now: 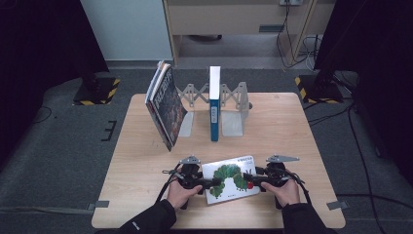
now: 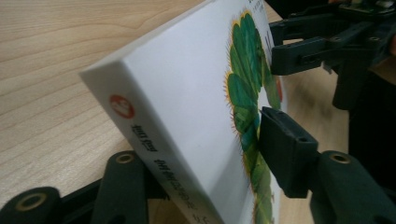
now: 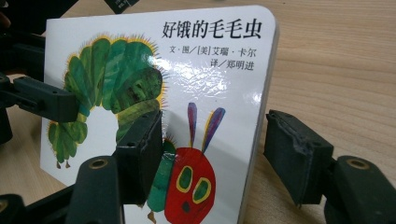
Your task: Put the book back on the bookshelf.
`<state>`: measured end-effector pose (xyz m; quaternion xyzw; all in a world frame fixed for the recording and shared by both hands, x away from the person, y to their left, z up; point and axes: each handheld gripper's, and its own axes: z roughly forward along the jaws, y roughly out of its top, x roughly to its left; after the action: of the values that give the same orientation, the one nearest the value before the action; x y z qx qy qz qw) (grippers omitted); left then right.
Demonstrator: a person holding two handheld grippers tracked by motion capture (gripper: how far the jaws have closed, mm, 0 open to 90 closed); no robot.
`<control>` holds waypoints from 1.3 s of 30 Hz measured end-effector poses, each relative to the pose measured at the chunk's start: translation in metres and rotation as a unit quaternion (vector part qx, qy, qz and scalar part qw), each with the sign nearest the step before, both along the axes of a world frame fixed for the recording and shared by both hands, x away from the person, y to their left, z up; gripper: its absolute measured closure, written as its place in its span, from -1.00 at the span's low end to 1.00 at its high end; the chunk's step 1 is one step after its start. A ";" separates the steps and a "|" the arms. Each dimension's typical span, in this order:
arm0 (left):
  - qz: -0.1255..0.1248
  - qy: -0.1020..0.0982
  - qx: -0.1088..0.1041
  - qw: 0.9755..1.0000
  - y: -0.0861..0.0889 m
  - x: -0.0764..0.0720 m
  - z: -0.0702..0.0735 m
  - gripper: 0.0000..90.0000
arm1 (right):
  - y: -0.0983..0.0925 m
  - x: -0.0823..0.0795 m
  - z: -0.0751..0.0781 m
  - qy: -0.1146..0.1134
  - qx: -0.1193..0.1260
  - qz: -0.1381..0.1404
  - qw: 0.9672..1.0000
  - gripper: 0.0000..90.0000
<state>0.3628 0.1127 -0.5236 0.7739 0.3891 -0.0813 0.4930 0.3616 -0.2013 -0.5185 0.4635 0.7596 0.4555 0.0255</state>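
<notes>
A white board book (image 1: 228,176) with a green caterpillar on its cover lies near the table's front edge, between my two grippers. My left gripper (image 1: 210,184) reaches in over the book's left edge. In the left gripper view the spine (image 2: 159,140) runs between the jaws; one pad (image 2: 280,149) lies against the cover and the other jaw is under the book, its contact hidden. My right gripper (image 1: 254,183) straddles the right edge. There one pad (image 3: 140,154) overlaps the cover, while the other pad (image 3: 299,154) stands a small gap off the book's edge.
On the wooden table (image 1: 292,131), an expanding metal book rack (image 1: 233,114) at the back holds an upright blue-and-white book (image 1: 214,105). Dark books (image 1: 165,107) lean at its left end. Bare wood lies between the rack and the book.
</notes>
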 end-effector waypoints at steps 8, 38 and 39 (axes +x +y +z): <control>-0.013 -0.005 -0.012 1.000 0.001 -0.003 0.010 0.33 | -0.005 -0.001 0.004 -0.010 0.012 -0.005 1.000 -0.16; 0.030 -0.082 -0.002 0.996 0.000 -0.006 0.065 0.66 | -0.033 0.002 0.003 -0.038 -0.080 -0.050 0.995 -0.29; 0.035 -0.085 -0.003 0.996 0.001 -0.005 0.067 0.66 | -0.036 0.002 0.003 -0.037 -0.086 -0.055 0.994 -0.29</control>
<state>0.3577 0.1135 -0.4562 0.7624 0.3726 0.0008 0.5290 0.3639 -0.2370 -0.5160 0.4837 0.7679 0.4030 0.1184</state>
